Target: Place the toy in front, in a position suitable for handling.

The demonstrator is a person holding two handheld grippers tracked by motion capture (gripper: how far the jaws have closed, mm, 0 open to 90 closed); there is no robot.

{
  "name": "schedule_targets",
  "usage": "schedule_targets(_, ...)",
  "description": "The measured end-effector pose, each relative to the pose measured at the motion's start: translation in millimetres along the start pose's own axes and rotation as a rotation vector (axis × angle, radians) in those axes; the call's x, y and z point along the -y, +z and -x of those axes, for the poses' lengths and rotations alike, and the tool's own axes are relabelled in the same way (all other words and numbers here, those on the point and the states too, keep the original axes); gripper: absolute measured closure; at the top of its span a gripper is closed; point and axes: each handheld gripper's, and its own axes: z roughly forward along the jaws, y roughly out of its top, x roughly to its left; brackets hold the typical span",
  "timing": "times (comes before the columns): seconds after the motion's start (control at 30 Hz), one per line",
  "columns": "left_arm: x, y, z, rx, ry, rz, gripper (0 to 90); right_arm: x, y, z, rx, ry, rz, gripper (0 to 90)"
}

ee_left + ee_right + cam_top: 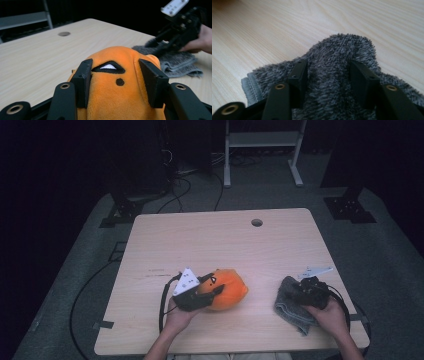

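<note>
An orange plush toy point(231, 289) with a black and white eye patch lies on the wooden table point(220, 240), left of middle near the front. My left gripper point(212, 287) is shut on it, its pads pressing both sides of the plush point(120, 100). At the front right lies a grey fluffy towel point(290, 312). My right gripper point(300, 292) sits on the towel's far end, and a raised fold of towel point(342, 50) is pinched between its pads. In the left gripper view the right gripper point(160, 46) shows far off on the towel point(177, 62).
A round cable hole point(256, 222) sits near the table's far edge. Behind the table, cables point(177, 185) run over the dark floor and a white metal stand point(262, 150) rises. Bare wood stretches across the table's back half.
</note>
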Motion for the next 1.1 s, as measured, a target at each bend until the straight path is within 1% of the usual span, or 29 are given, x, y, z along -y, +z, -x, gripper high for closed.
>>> schedule_targets(0.03, 2.3, 6.1, 4.7, 0.013, 0.007, -0.012, 47.2, 1.4, 1.9, 1.3, 0.002, 0.010, -0.018, 52.3)
schedule_targets(0.07, 2.3, 6.1, 4.7, 0.013, 0.007, -0.012, 46.9, 1.4, 1.9, 1.3, 0.002, 0.010, -0.018, 52.3)
schedule_targets(0.1, 4.3, 9.5, 6.8, 0.021, 0.008, -0.016, 46.6, 2.2, 3.2, 1.8, 0.002, 0.013, -0.024, 56.1)
schedule_targets(0.17, 7.8, 14.7, 8.9, 0.027, 0.016, -0.037, 46.2, 2.5, 3.5, 1.5, 0.005, 0.014, -0.028, 57.4)
schedule_targets(0.2, 9.1, 16.5, 9.5, 0.030, 0.018, -0.048, 45.5, 3.1, 4.2, 1.1, 0.005, 0.013, -0.029, 60.3)
schedule_targets(0.23, 11.7, 19.0, 10.9, 0.033, 0.023, -0.053, 43.5, 4.0, 4.0, 0.4, 0.013, -0.002, -0.030, 64.8)
schedule_targets(0.27, 11.1, 19.0, 11.2, 0.034, 0.018, -0.057, 42.4, 4.5, 3.4, 0.0, 0.014, -0.004, -0.032, 67.1)
schedule_targets(0.3, 11.1, 19.0, 11.2, 0.034, 0.018, -0.057, 40.9, 4.5, 3.4, 0.0, 0.014, -0.004, -0.032, 67.1)
schedule_targets(0.33, 10.4, 19.0, 11.5, 0.037, 0.019, -0.064, 38.8, 5.8, 2.6, 0.4, 0.008, -0.005, -0.030, 71.4)
schedule_targets(0.4, 10.6, 18.8, 11.4, 0.037, 0.016, -0.069, 34.0, 6.4, 2.2, 0.8, 0.009, -0.002, -0.029, 72.8)
schedule_targets(0.43, 10.6, 18.3, 11.1, 0.037, 0.016, -0.074, 34.0, 6.8, 2.0, 1.6, 0.007, -0.004, -0.027, 74.1)
schedule_targets(0.47, 10.0, 17.8, 11.0, 0.037, 0.015, -0.077, 30.3, 6.9, 1.7, 2.2, 0.005, -0.003, -0.028, 75.0)
schedule_targets(0.5, 7.3, 13.9, 9.4, 0.032, 0.008, -0.089, 21.3, 6.8, 1.5, 2.8, 0.004, -0.003, -0.027, 76.4)
schedule_targets(0.57, 5.5, 9.8, 8.4, 0.033, 0.001, -0.091, 19.1, 6.6, 1.3, 3.0, 0.001, -0.001, -0.027, 77.0)
schedule_targets(0.6, 4.5, 6.9, 8.8, 0.023, 0.005, -0.087, 16.0, 6.7, 0.5, 3.6, -0.001, 0.003, -0.023, 77.5)
schedule_targets(0.63, 3.0, -2.3, 9.5, -0.001, 0.036, -0.077, 13.4, 6.9, -1.3, 4.1, -0.006, 0.006, -0.013, 77.9)
schedule_targets(0.67, 3.0, -2.3, 9.5, -0.001, 0.036, -0.077, 13.5, 6.9, -1.3, 4.1, -0.006, 0.006, -0.013, 77.9)
schedule_targets(0.7, 3.1, -5.6, 8.0, -0.008, 0.039, -0.076, 13.5, 6.5, -6.1, 3.0, -0.026, -0.002, 0.024, 78.3)
schedule_targets(0.73, 3.8, -7.4, 5.4, -0.005, 0.027, -0.080, 13.5, 6.5, -6.1, 3.0, -0.026, -0.002, 0.024, 78.3)
schedule_targets(0.77, 5.4, -7.8, 1.8, 0.005, 0.008, -0.092, 14.9, 3.5, -14.9, -1.2, -0.059, -0.012, 0.080, 78.3)
schedule_targets(0.83, 8.6, -6.6, -1.6, 0.017, -0.005, -0.110, 16.8, -0.5, -22.7, -7.4, -0.093, -0.027, 0.129, 78.4)
schedule_targets(0.87, 11.6, -4.4, -3.3, 0.037, -0.003, -0.127, 20.2, -3.3, -27.1, -12.1, -0.115, -0.034, 0.156, 78.4)
schedule_targets(0.9, 11.6, -4.4, -3.3, 0.037, -0.003, -0.127, 24.9, -3.3, -27.1, -12.1, -0.115, -0.034, 0.156, 78.4)
schedule_targets(0.93, 14.1, -1.8, -2.2, 0.038, 0.006, -0.125, 29.5, -9.9, -35.0, -24.6, -0.173, -0.076, 0.212, 78.3)
schedule_targets(0.97, 15.1, -0.1, -1.8, 0.050, 0.004, -0.129, 30.8, -13.6, -37.7, -32.2, -0.188, -0.106, 0.228, 78.3)
schedule_targets(1.0, 15.1, -0.1, -1.8, 0.050, 0.004, -0.129, 32.5, -13.6, -37.7, -32.2, -0.188, -0.106, 0.228, 78.3)
schedule_targets(1.03, 16.6, 1.6, -1.0, 0.059, 0.007, -0.134, 33.6, -21.6, -40.3, -51.1, -0.261, -0.162, 0.277, 78.1)
schedule_targets(1.07, 18.0, 2.6, -0.3, 0.055, 0.011, -0.135, 33.6, -21.6, -40.3, -51.1, -0.261, -0.162, 0.277, 78.1)
schedule_targets(1.1, 19.7, 3.0, -1.0, 0.054, 0.005, -0.142, 34.7, -28.6, -40.8, -67.9, -0.296, -0.218, 0.301, 78.1)
